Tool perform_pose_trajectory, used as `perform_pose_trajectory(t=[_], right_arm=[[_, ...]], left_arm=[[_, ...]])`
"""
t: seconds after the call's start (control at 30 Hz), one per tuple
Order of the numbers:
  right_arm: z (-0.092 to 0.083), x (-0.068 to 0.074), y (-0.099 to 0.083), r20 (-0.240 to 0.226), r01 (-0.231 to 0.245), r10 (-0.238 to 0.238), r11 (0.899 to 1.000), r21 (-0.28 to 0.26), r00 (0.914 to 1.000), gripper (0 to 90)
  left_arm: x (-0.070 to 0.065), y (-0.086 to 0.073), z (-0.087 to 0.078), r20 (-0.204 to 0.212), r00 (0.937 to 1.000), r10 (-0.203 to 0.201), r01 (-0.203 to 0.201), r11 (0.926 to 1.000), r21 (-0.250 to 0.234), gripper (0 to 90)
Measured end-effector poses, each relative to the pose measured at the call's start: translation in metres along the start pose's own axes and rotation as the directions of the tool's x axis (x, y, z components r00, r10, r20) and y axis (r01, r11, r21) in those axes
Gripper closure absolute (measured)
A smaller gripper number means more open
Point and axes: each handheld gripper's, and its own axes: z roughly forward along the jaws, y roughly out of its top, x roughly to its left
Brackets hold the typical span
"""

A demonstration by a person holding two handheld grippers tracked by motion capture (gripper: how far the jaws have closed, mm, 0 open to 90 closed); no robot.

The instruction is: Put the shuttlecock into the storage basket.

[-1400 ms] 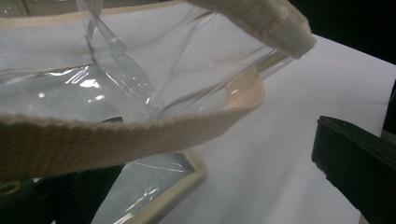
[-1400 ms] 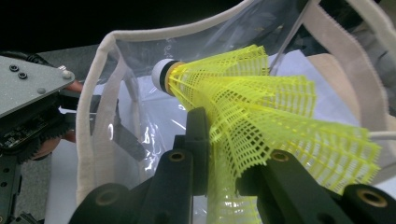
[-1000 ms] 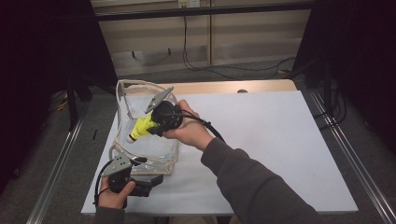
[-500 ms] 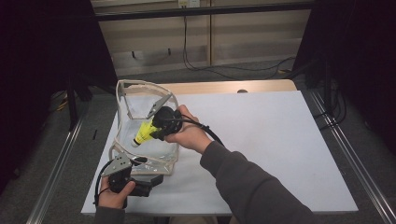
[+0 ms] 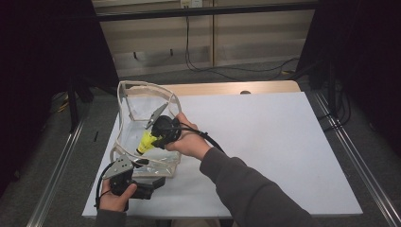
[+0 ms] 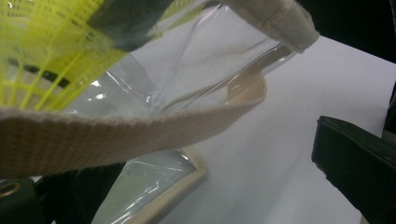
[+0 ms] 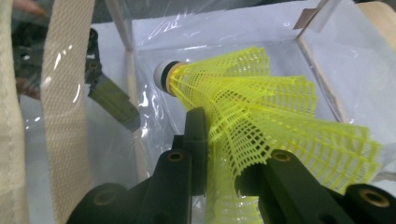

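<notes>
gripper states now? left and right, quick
Left gripper: closed on the clear bag's rim.
Right gripper: closed on the yellow shuttlecock, inside the bag.

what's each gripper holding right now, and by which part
The right gripper pinches the yellow shuttlecock by its mesh skirt. The left gripper holds the clear bag by its beige edge strap.

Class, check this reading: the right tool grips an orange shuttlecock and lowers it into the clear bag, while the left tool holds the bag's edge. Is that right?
Not quite: the shuttlecock is yellow, not orange, as the right gripper view shows. The rest stands: the right tool grips it by its mesh skirt inside the clear bag, while the left tool holds the bag's edge.
</notes>
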Motion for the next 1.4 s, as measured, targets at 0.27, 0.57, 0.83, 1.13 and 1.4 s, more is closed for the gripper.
perform_pose_trajectory(t=[0.27, 0.57, 0.83, 1.13, 1.4], right_arm=[[0.004, 0.006, -0.002, -0.018, 0.014, -0.013, 0.999, 0.043, 0.9998, 66.0], [-0.001, 0.005, -0.003, -0.006, -0.005, 0.005, 0.999, 0.032, 1.0000, 60.1], [-0.010, 0.006, -0.003, -0.008, -0.014, 0.014, 0.999, 0.030, 0.9999, 52.9], [-0.015, 0.006, -0.003, -0.008, -0.018, 0.019, 1.000, 0.012, 0.9998, 49.1], [-0.041, 0.004, -0.002, -0.015, -0.046, 0.045, 0.997, -0.059, 0.9989, 32.0]], left_arm=[[-0.001, 0.000, 0.000, -0.006, 1.0000, 0.001, -0.001, 1.0000, 0.002, 3.4], [-0.001, 0.001, 0.000, -0.002, 1.0000, 0.002, -0.002, 1.0000, -0.001, 3.3], [-0.001, 0.001, 0.000, -0.004, 1.0000, 0.005, -0.005, 1.0000, 0.000, 3.4], [-0.001, 0.001, 0.001, -0.005, 1.0000, 0.006, -0.006, 1.0000, -0.006, 3.4], [-0.002, 0.002, 0.002, -0.002, 1.0000, 0.004, -0.004, 1.0000, -0.003, 3.2]])
